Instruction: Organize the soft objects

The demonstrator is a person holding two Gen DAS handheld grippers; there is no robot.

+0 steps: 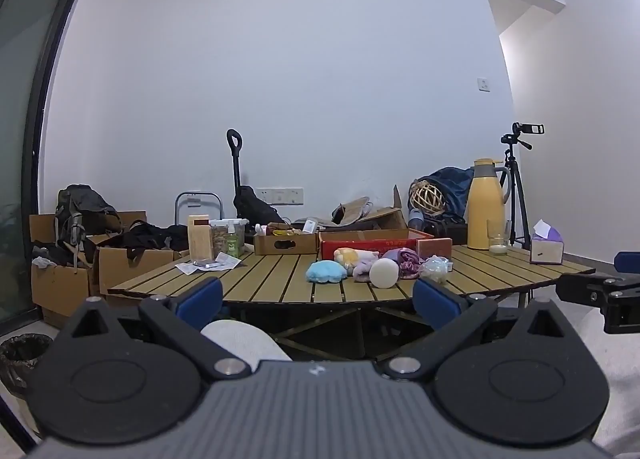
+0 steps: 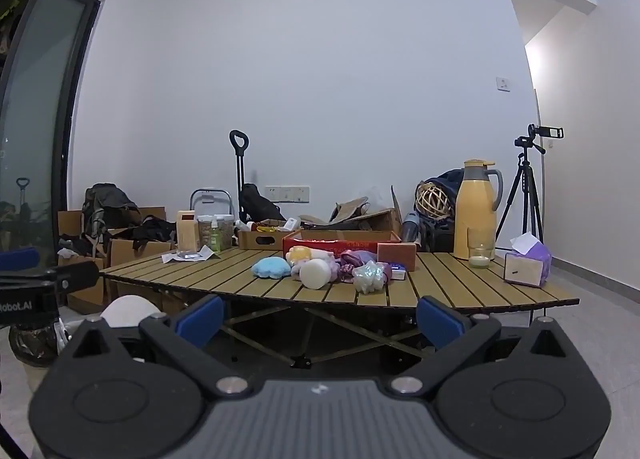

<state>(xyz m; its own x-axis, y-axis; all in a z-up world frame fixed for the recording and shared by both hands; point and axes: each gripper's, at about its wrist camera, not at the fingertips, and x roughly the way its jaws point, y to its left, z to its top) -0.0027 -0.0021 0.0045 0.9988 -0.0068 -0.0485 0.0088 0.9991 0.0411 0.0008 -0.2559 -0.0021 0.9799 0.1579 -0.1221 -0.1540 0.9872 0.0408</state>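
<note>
The soft objects, a blue plush [image 2: 271,267], a white sponge round [image 2: 315,274] and a purple cloth [image 2: 357,259], are sitting bunched on the slatted surface [image 2: 460,283] before a red box [image 2: 340,239]. The left hand-held gripper [image 1: 318,299] and right hand-held gripper [image 2: 320,317] are hovering wide open, holding nothing, well short. Being crowded, one grab is risking dragging neighbours off the edge.

Slatted wooden table [image 2: 460,279], soft toys heap [image 2: 320,267], red box [image 2: 340,245], yellow thermos [image 2: 476,211], tissue box [image 2: 526,267]
</note>
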